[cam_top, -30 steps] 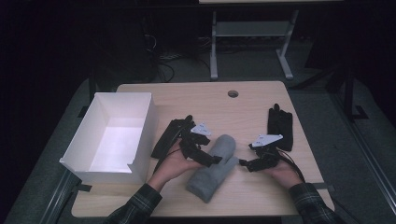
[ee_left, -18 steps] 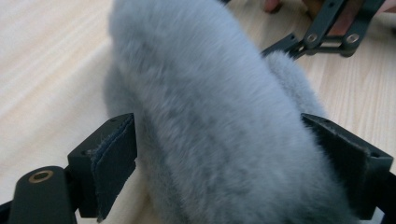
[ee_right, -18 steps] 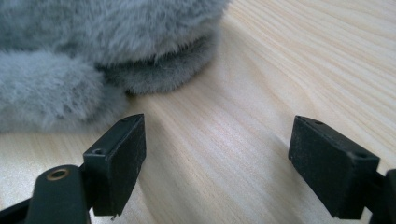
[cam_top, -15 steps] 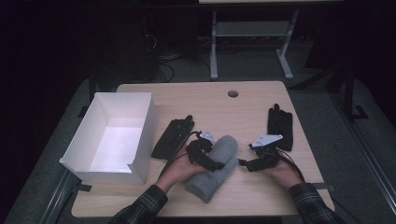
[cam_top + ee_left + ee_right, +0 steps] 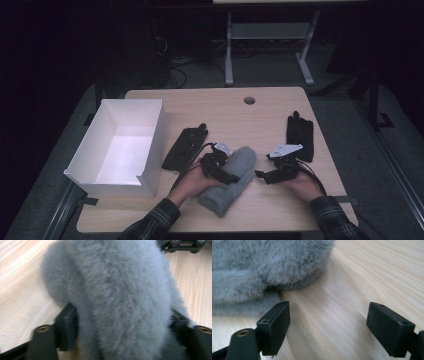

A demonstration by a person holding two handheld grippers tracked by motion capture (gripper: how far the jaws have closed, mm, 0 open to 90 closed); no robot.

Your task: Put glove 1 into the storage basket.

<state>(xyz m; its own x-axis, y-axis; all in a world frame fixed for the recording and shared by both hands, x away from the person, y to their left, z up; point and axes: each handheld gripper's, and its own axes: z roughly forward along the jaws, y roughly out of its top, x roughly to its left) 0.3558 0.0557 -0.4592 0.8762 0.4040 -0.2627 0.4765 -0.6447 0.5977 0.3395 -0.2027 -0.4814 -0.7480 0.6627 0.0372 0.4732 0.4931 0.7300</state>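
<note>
A grey fuzzy garment (image 5: 232, 177) lies in a soft roll on the wooden table (image 5: 220, 107), near the front edge. My left gripper (image 5: 224, 170) straddles its upper left part. In the left gripper view the fur (image 5: 117, 297) fills the gap, and the jaws have just been closing, with both pads (image 5: 67, 327) now pressed into it. My right gripper (image 5: 261, 175) rests just right of the garment. It is open, with bare wood between its pads (image 5: 275, 327) and the grey fur (image 5: 262, 272) just beyond the left one.
A white open box (image 5: 122, 145) stands at the table's left. One black glove (image 5: 186, 147) lies between the box and the grey garment; another black glove (image 5: 300, 135) lies at the right. A round cable hole (image 5: 249, 100) sits near the far edge.
My left gripper has come down and to the right from above the black glove onto the grey garment, and its jaws have closed in on the fur. The right gripper has stayed put.
</note>
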